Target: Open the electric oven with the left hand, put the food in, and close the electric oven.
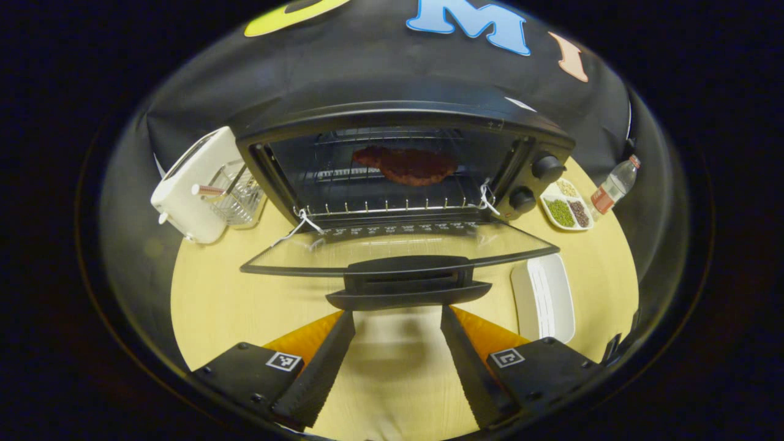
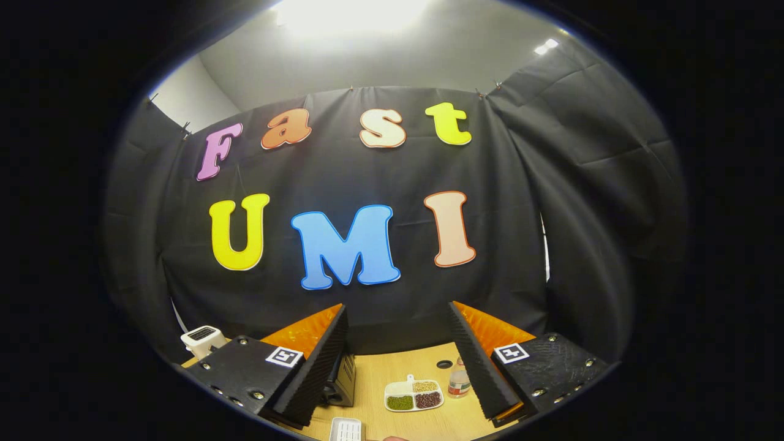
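The black electric oven [image 1: 520, 131] stands at the back of the wooden table with its glass door [image 1: 398, 248] folded down flat toward me. A dark red piece of food [image 1: 407, 165] lies on the wire rack inside. My left gripper [image 1: 397, 318] is open, its fingertips just below the door's black handle [image 1: 407, 285], touching nothing. In the right gripper view, my right gripper [image 2: 398, 318] is open and raised high, facing the cloth wall, holding nothing. A corner of the oven [image 2: 340, 383] shows behind its left finger.
A white toaster [image 1: 193, 184] and a wire basket [image 1: 239, 196] stand left of the oven. A divided dish of beans [image 1: 566, 208] and a small bottle [image 1: 615, 184] sit to its right. An empty white rectangular plate [image 1: 545, 297] lies right of the open door.
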Action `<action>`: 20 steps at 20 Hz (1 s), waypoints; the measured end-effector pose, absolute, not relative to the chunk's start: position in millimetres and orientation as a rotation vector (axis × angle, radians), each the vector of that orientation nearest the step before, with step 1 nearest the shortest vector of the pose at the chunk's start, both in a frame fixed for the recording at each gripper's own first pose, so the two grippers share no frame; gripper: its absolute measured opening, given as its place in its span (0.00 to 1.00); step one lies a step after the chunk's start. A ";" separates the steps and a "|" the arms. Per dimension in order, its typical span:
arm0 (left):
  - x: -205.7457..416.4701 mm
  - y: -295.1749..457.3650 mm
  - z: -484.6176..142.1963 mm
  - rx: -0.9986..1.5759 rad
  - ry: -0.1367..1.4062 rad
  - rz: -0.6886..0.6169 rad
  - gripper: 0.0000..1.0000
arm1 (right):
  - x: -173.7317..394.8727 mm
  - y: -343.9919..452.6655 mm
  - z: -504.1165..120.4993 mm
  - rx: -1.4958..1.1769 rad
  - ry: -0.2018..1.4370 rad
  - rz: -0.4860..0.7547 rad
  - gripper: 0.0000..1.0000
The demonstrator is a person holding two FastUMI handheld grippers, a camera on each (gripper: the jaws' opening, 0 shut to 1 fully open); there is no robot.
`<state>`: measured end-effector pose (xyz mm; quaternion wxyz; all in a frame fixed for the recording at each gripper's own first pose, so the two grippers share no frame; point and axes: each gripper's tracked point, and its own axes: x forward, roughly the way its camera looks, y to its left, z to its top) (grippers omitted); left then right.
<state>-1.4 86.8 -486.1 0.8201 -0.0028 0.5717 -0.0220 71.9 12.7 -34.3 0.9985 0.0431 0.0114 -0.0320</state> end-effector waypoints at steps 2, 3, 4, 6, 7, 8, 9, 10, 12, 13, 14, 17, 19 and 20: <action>4.6 86.3 -482.6 0.011 1.202 -0.052 0.96 | 71.0 8.1 -35.1 0.096 0.025 -0.072 0.98; 8.0 85.4 -481.5 0.011 1.197 -0.053 0.96 | 71.2 5.5 -35.2 0.099 0.028 -0.076 0.98; 10.6 84.8 -481.7 0.007 1.196 -0.052 0.95 | 71.4 3.4 -37.0 0.102 0.031 -0.079 0.98; 14.9 85.5 -479.4 -0.003 1.190 -0.047 0.98 | 70.9 2.0 -38.4 0.106 0.036 -0.084 0.98; 18.5 86.8 -477.7 -0.003 1.181 -0.046 0.96 | 72.9 0.6 -39.2 0.105 0.035 -0.086 0.98; 22.1 88.2 -476.0 0.001 1.173 -0.044 0.96 | 74.8 0.7 -39.5 0.104 0.035 -0.085 0.98; 26.5 90.1 -474.9 0.006 1.166 -0.043 0.96 | 75.9 2.0 -40.3 0.102 0.035 -0.085 0.98; 29.4 91.8 -474.5 0.007 1.162 -0.039 0.99 | 76.3 3.3 -40.1 0.099 0.036 -0.081 0.98; 37.3 93.3 -467.5 -0.004 1.141 -0.031 0.96 | 76.6 5.7 -40.2 0.091 0.037 -0.075 0.98; 42.0 94.6 -463.0 -0.006 1.123 -0.028 0.96 | 76.0 7.3 -39.1 0.088 0.034 -0.070 0.98; 47.5 96.2 -457.5 -0.003 1.102 -0.025 0.96 | 75.8 8.6 -37.8 0.085 0.033 -0.066 0.98; 66.3 96.9 -426.0 0.043 0.995 -0.013 0.92 | 76.8 14.9 -36.3 0.070 0.029 -0.046 0.98; 77.3 90.3 -386.4 0.040 0.881 -0.012 0.92 | 79.1 20.0 -34.6 0.052 0.022 -0.024 0.98; 82.8 85.6 -360.3 0.029 0.813 -0.010 1.00 | 80.9 24.0 -34.9 0.044 0.021 -0.009 0.98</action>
